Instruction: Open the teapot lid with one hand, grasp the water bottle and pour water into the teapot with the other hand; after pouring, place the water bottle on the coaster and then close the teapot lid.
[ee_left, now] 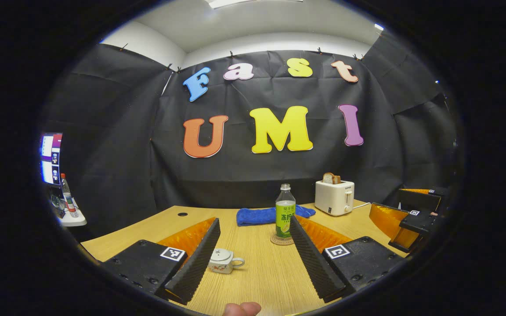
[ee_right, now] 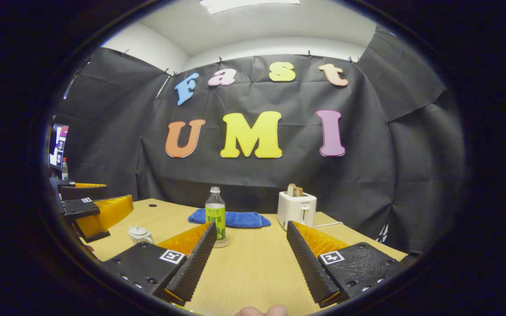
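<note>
Both tools, left (ee_left: pixel 253 259) and right (ee_right: pixel 251 263), gape wide over bare table (ee_right: pixel 253 272), well short of the water bottle (ee_right: pixel 215 215).

Ahead of me: white toaster (ee_left: pixel 334 198) with bread slices (ee_left: pixel 331 178) in it, blue towel (ee_left: pixel 270 215) lying on wooden surface (ee_left: pixel 257 281); monitor (ee_left: pixel 51 159) far left.

lidded teapot (ee_left: pixel 223 260) between wide-apart jaws, water bottle (ee_left: pixel 285 212) upright on coaster (ee_left: pixel 281 240)
</note>
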A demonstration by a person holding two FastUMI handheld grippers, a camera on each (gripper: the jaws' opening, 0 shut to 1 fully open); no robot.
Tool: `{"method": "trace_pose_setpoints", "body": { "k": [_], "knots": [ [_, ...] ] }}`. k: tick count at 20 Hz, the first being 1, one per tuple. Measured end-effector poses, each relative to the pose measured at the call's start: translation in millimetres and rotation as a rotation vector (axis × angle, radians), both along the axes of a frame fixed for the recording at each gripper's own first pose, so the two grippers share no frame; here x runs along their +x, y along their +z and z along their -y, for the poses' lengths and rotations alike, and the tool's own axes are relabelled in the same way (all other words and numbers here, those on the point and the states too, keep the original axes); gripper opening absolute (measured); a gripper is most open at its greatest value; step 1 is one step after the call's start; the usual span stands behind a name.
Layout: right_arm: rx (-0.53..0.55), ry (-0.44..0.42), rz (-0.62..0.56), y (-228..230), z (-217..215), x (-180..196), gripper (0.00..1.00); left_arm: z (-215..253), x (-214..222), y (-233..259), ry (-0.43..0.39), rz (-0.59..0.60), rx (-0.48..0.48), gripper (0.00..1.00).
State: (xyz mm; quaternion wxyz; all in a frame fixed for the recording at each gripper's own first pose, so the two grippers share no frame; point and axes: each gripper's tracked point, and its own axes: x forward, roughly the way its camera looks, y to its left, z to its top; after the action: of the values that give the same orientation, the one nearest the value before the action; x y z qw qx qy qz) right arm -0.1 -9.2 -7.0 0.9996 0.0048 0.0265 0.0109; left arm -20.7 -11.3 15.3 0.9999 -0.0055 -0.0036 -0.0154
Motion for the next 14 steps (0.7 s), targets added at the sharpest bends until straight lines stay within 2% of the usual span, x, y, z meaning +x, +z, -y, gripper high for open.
{"method": "trace_pose_setpoints", "body": {
  "k": [9,13,14],
  "knots": [
    [0.023,0.020,-0.044,-13,-20,8,0.95,-19,4,-7,0.040,-0.028,0.018,0.99],
    [0.006,0.013,-0.031,-8,-22,11,0.94,-17,9,-16,0.024,-0.060,-0.012,0.99],
    [0.003,0.007,-0.028,-6,-22,12,0.97,-15,8,-17,0.018,-0.066,-0.018,0.99]
  ]
}}
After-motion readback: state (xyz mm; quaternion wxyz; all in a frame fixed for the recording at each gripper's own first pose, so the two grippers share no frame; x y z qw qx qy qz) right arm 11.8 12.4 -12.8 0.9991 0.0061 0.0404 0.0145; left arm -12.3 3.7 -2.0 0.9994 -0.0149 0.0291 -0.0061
